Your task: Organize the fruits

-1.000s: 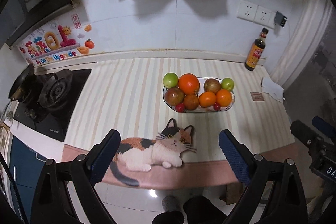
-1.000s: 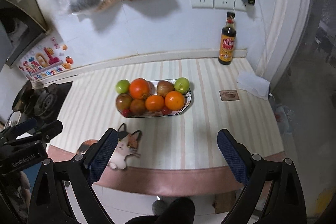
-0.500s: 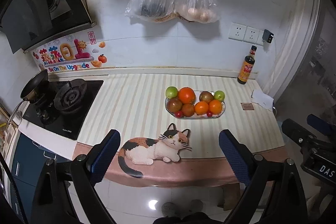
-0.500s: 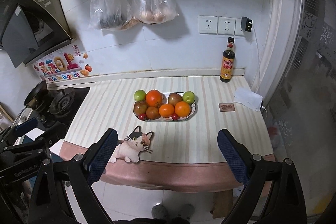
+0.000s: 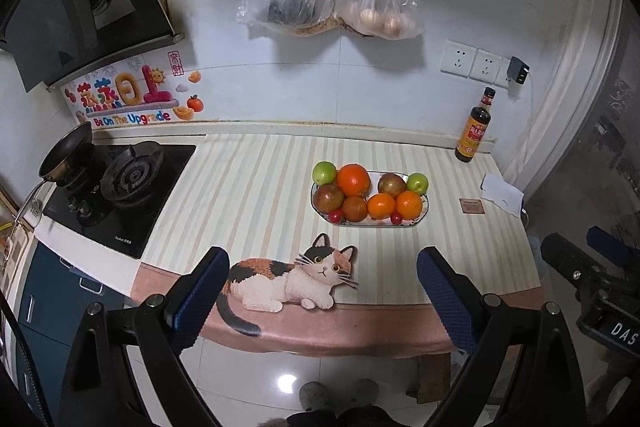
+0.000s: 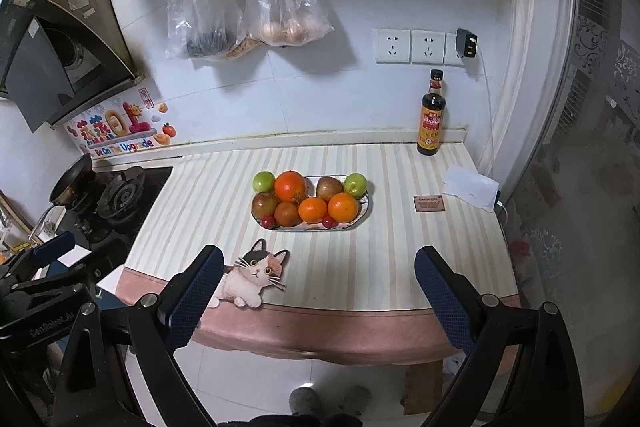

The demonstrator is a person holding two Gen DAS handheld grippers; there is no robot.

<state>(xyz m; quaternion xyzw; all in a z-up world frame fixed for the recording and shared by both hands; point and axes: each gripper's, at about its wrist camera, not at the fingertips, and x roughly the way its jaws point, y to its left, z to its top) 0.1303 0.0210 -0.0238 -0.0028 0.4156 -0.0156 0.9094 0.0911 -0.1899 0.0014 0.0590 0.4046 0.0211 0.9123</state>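
Jaws of both the left gripper [image 5: 322,287] and right gripper [image 6: 318,285] are spread, empty, well short of the striped table's [image 6: 400,259] oval white plate [image 6: 362,213] of round, firm, roll-prone fruits [image 6: 310,201], best pinched across their middles.

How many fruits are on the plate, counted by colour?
Green: 2
Orange: 3
Brownish-red: 3
Small red: 2
Total: 10 fruits on the plate
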